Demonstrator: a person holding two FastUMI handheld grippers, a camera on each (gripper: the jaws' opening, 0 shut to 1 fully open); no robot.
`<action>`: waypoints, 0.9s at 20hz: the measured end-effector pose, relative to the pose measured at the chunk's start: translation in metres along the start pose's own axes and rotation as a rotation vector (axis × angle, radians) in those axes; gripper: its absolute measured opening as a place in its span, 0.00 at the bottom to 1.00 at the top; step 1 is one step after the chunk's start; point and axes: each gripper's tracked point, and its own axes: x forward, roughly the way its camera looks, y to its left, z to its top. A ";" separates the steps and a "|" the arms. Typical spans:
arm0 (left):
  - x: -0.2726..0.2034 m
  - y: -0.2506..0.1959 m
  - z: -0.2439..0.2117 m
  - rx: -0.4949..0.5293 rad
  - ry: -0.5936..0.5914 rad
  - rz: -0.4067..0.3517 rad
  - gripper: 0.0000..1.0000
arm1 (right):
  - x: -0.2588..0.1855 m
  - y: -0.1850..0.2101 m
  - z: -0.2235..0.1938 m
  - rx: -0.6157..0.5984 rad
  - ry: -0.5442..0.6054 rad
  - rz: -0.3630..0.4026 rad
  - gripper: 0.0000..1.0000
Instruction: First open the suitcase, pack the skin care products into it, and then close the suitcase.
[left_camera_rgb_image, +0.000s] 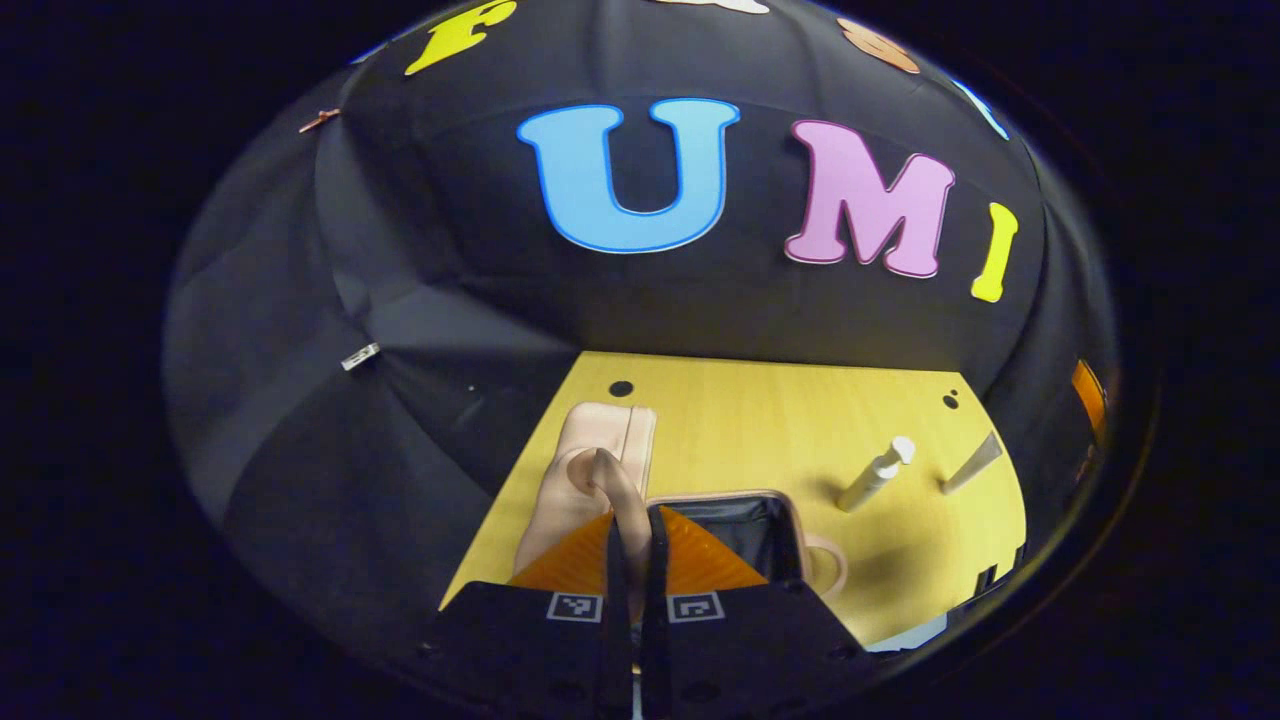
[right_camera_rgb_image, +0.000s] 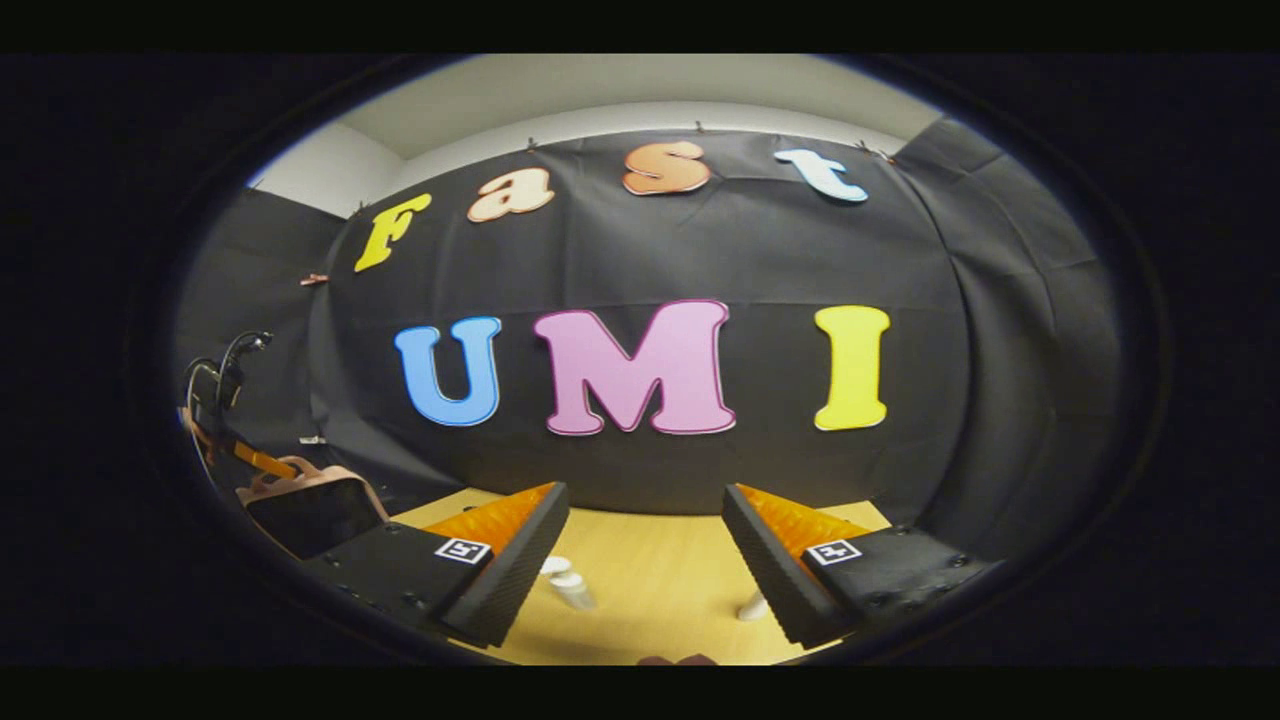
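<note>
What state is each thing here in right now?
Suitcase: open, lid raised, dark lining showing.
Left gripper: jaws shut on the suitcase's handle strap.
Right gripper: jaws wide open, holding nothing.
White bottle: on the table, not yet packed.
Tube: on the table, not yet packed.

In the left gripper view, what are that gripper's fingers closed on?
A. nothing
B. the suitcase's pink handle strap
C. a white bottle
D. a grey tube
B: the left gripper has both fingers pinched on the pink handle strap of the suitcase, while the white bottle and grey tube stand apart on the table.
</note>
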 end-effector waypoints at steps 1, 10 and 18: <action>0.005 0.025 0.000 0.009 -0.013 0.020 0.09 | 0.004 0.015 0.004 0.007 -0.003 0.002 0.98; 0.133 0.220 -0.097 -0.062 0.110 0.072 0.07 | 0.008 0.039 0.010 -0.008 0.030 -0.153 0.98; 0.228 0.224 -0.199 -0.134 0.302 0.031 0.07 | 0.001 0.055 0.001 -0.013 0.116 -0.209 0.99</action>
